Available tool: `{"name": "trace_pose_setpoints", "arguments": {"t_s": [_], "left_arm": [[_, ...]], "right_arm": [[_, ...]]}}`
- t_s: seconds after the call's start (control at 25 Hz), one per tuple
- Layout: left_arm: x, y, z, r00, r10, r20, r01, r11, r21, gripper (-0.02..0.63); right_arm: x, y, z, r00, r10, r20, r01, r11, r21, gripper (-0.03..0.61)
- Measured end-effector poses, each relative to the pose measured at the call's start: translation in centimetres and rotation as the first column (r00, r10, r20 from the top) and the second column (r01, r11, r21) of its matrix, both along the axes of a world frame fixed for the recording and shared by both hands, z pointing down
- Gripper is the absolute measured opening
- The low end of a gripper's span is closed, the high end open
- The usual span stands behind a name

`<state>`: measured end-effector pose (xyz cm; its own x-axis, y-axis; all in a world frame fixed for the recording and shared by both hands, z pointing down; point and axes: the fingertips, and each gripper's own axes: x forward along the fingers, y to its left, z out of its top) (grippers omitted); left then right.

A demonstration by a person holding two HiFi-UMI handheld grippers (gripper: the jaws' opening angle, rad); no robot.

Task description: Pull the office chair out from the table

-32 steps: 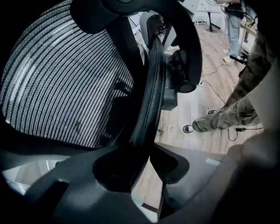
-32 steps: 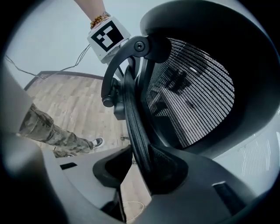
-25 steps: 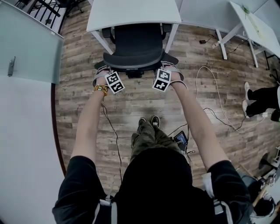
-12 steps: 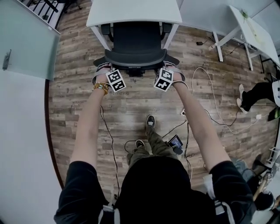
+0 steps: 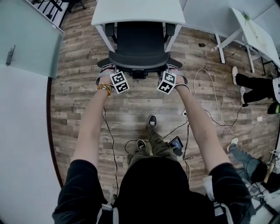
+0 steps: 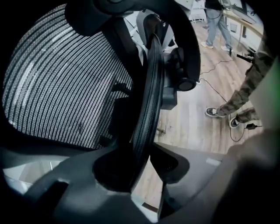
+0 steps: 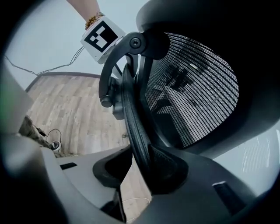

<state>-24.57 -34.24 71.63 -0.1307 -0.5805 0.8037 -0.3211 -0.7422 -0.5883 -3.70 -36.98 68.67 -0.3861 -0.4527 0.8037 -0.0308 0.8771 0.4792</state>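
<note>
The black office chair (image 5: 140,37) stands tucked under the white table (image 5: 138,11), its mesh backrest (image 5: 139,61) toward me. My left gripper (image 5: 108,70) clamps the backrest's left edge. My right gripper (image 5: 173,69) clamps its right edge. In the left gripper view the backrest rim (image 6: 148,100) runs down between the jaws of the left gripper (image 6: 146,162), with the mesh (image 6: 65,87) to its left. In the right gripper view the rim (image 7: 131,113) sits in the right gripper (image 7: 140,164), pressed against its right jaw.
A frosted glass panel (image 5: 26,48) stands at the left. Cables (image 5: 210,109) and a small device (image 5: 176,142) lie on the wooden floor near my feet (image 5: 151,120). Another white table (image 5: 253,30) and a bystander's legs (image 5: 258,83) are at the right.
One of my feet has stepped back from beside the other. Both grippers keep their hold on the backrest. The bystander's legs at the right have shifted.
</note>
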Motion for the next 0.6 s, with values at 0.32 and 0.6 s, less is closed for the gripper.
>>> {"name": "trace_pose_setpoints", "arguments": {"t_s": [0.32,0.6], "left_arm": [[0.2,1.2,0.1,1.0,-0.014,0.006,0.014,1.0,-0.002,0.147],[0.1,2.1,0.3,1.0,-0.006,0.01,0.006,1.0,0.001,0.147]], "right_arm": [[0.2,1.1,0.2,1.0,0.004,0.002,-0.004,1.0,0.002,0.115],[0.2,2.2,0.4,1.0,0.005,0.003,-0.005,1.0,0.002,0.115]]}}
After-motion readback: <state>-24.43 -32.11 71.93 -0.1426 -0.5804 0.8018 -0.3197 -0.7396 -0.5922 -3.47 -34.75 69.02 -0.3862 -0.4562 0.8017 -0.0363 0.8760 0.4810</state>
